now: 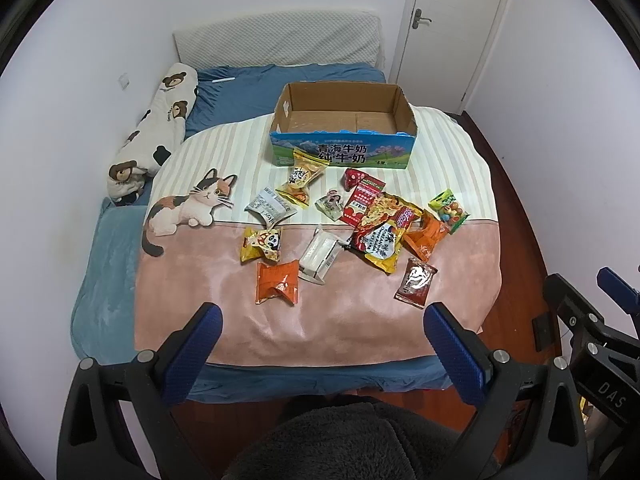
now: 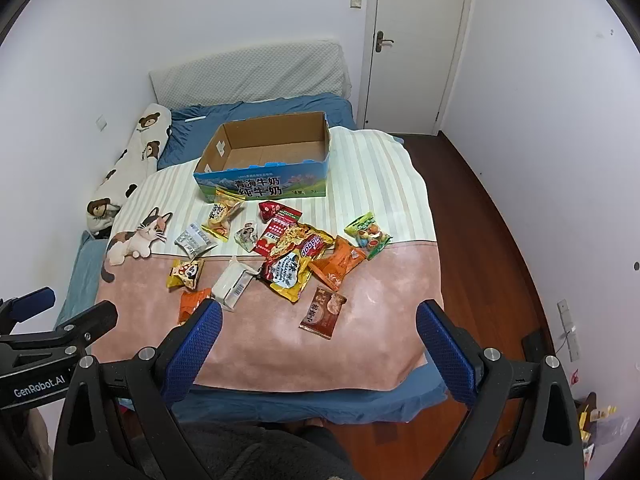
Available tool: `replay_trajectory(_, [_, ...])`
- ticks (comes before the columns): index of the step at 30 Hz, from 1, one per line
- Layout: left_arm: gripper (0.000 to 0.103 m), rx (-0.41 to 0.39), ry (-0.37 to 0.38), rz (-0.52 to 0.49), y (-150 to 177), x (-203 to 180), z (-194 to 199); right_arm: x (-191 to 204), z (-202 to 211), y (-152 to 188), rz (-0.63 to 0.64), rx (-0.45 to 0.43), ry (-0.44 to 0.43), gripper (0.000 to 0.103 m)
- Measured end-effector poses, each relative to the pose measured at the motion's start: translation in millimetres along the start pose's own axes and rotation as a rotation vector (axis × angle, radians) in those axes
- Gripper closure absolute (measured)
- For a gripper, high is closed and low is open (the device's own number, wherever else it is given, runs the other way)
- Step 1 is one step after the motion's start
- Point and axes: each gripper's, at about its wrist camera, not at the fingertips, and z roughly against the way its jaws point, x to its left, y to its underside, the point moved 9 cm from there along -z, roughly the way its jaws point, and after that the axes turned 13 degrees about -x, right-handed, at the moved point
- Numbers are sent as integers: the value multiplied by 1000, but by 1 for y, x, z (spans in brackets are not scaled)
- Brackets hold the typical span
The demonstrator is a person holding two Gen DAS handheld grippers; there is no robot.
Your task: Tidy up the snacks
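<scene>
So the snacks are all dumped loose in a scatter of crinkly foil and plastic packets point(image 1: 340, 224) across the middle of the bed, sitting on a fleece blanket with cream stripes, a pink lower half and a calico cat print point(image 1: 192, 208). None of them are in the box yet, so I'd say sorting hasn't really started. The open cardboard milk carton box with the blue printed front point(image 1: 342, 152) sits just behind the pile, top wide open and bare inside, which makes sense as the drop-off spot, close enough that each packet only needs a short hop. A yellow twist-end packet point(image 1: 302, 178) is leaning right against its front. Nearest the person are an orange foil packet point(image 1: 277, 282) and a brown packet point(image 1: 415, 283), probably the easy first picks. Both tools hover at the foot of the bed, well short of the pile: the left gripper point(image 1: 322, 334) has its blue-padded jaws spread wide with nothing between them, and the right gripper point(image 2: 320, 332) is the same, gaping and carrying nothing.
</scene>
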Motion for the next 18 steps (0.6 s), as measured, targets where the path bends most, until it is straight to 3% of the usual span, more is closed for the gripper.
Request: replay_trajectory(18, [0, -1, 0, -1, -2, -1, -10, 1, -3, 4, -2, -1, -9, 3])
